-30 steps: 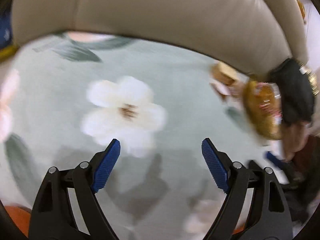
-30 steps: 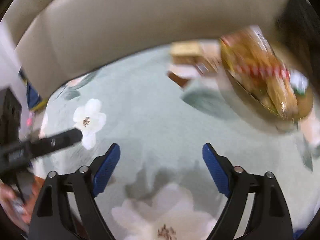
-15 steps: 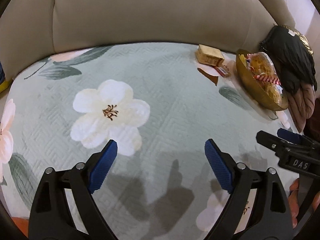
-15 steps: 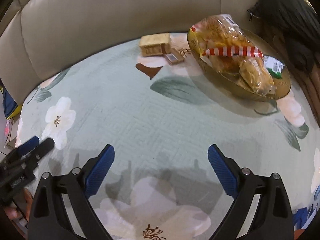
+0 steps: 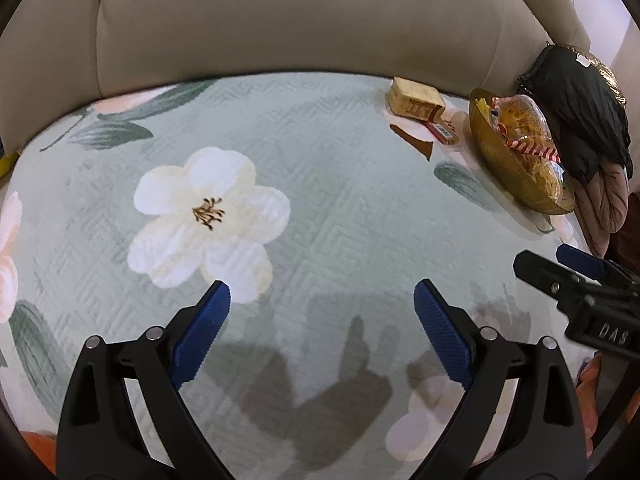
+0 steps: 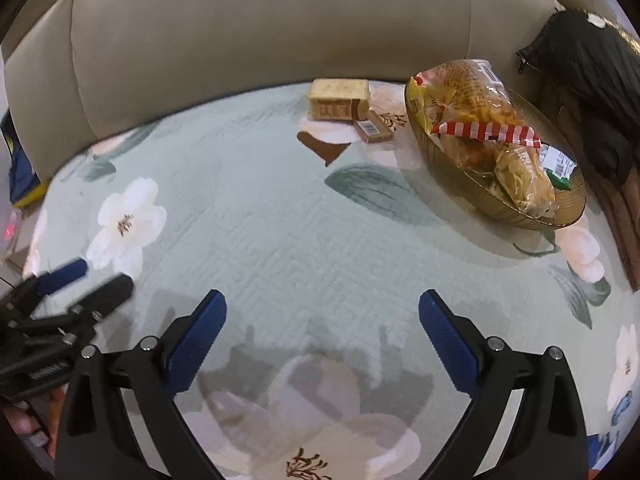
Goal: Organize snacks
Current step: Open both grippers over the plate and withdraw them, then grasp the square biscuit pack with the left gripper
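A golden bowl (image 6: 568, 212) with bagged snacks (image 6: 476, 108) rests at the far right of the flowered green cover, small in the left wrist view (image 5: 500, 160). Left of it lie a tan cracker pack (image 6: 338, 100) (image 5: 416, 100) and a small brown bar (image 6: 376, 128) (image 5: 442, 131). My left gripper (image 5: 320, 292) hovers over the bare cover, jaws opening, nothing between them. My right gripper (image 6: 322, 300) is likewise opening and empty, well short of the bowl. Each gripper shows at the edge of the other's view: the right (image 5: 560, 272), the left (image 6: 80, 280).
A beige sofa back (image 6: 280, 20) curves behind the cover. Dark clothing (image 6: 592, 72) is piled at the far right beside the bowl. A blue and yellow item (image 6: 20, 168) sits past the cover's left edge.
Both views have gone from blurred to steady. Both pairs of jaws stand wider. The right gripper has come into the left wrist view at the right edge.
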### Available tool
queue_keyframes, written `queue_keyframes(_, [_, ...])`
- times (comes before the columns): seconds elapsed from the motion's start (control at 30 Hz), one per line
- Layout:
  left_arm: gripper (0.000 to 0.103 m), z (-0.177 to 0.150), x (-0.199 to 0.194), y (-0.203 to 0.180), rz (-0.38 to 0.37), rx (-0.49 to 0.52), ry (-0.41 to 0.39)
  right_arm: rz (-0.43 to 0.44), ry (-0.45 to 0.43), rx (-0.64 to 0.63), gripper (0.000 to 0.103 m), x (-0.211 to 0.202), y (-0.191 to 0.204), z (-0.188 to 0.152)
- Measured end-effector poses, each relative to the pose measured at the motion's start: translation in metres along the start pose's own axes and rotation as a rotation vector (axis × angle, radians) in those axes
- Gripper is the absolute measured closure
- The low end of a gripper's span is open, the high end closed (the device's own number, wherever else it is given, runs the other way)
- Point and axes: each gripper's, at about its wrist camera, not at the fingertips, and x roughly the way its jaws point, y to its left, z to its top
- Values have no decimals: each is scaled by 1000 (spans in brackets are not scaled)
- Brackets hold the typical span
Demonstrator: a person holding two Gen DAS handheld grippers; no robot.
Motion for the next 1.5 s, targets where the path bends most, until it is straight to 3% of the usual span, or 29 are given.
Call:
queue_keyframes(0.23, [8,-2,16,-7,-7,23,49,65,55,116,6,13,-22,2])
queue_keyframes(0.37, [8,0,18,-11,-20,32,49,137,112,193,6,28,-35,1])
queue_keyframes(0.5, [8,19,8,-11,-63,22,22,151,95,227,6,21,-40,3])
queue_keyframes(0.63, [8,65,1,-13,-141,14,0,98,74,245,6,7,-42,32])
queue_keyframes(0.73, [9,104,12,-2,-344,-115,64,58,-18,226,7,-7,-39,80])
queue_keyframes(0.8, [11,132,19,4,-369,-141,50,60,-49,209,7,-7,-36,105])
queue_keyframes(0.9, [13,163,30,-5,-292,-23,19,124,-41,244,8,17,-36,130])
queue_keyframes(1.0, [10,195,57,-48,-247,227,15,172,18,343,19,59,-43,109])
queue_keyframes(1.1, [5,212,93,-94,-191,453,-10,19,59,466,22,82,-48,64])
queue_keyframes(1.23, [5,236,147,-129,-244,582,42,139,174,571,22,106,-53,52])
queue_keyframes(1.33, [5,249,186,-150,-225,693,79,111,124,550,17,103,-60,62])
queue_keyframes(1.4, [3,251,197,-158,-212,725,83,122,141,557,17,109,-64,64])
queue_keyframes(1.5, [3,235,207,-176,-216,858,112,167,167,601,17,118,-71,59])
